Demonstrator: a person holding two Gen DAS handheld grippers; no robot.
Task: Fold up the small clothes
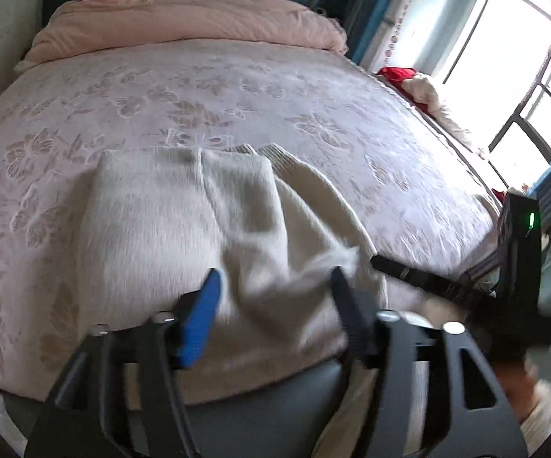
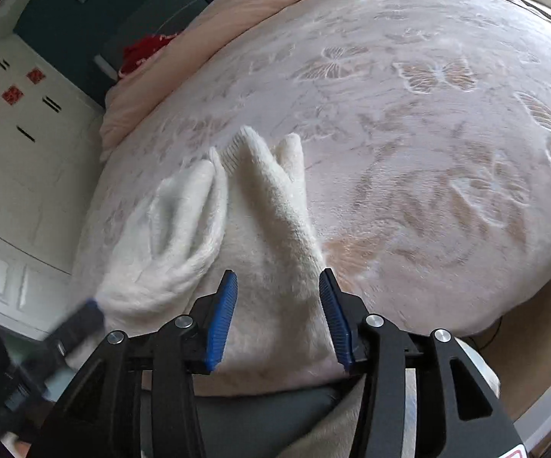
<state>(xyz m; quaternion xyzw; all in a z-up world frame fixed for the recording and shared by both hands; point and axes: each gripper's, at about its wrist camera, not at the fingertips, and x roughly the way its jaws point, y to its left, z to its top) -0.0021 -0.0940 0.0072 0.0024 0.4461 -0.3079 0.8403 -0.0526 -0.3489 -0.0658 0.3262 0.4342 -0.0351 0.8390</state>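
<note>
Cream fleece, a small garment [image 1: 183, 225], lies partly folded on the near edge of the bed [image 1: 237, 87], whose pale cover carries a butterfly pattern. At the left, the left hand-held gripper [image 1: 275, 286] hangs over the garment's near hem, jaws spread, nothing pinched. Further right, the right hand-held gripper [image 2: 278, 297] hovers above the same cloth, also spread and empty.
</note>
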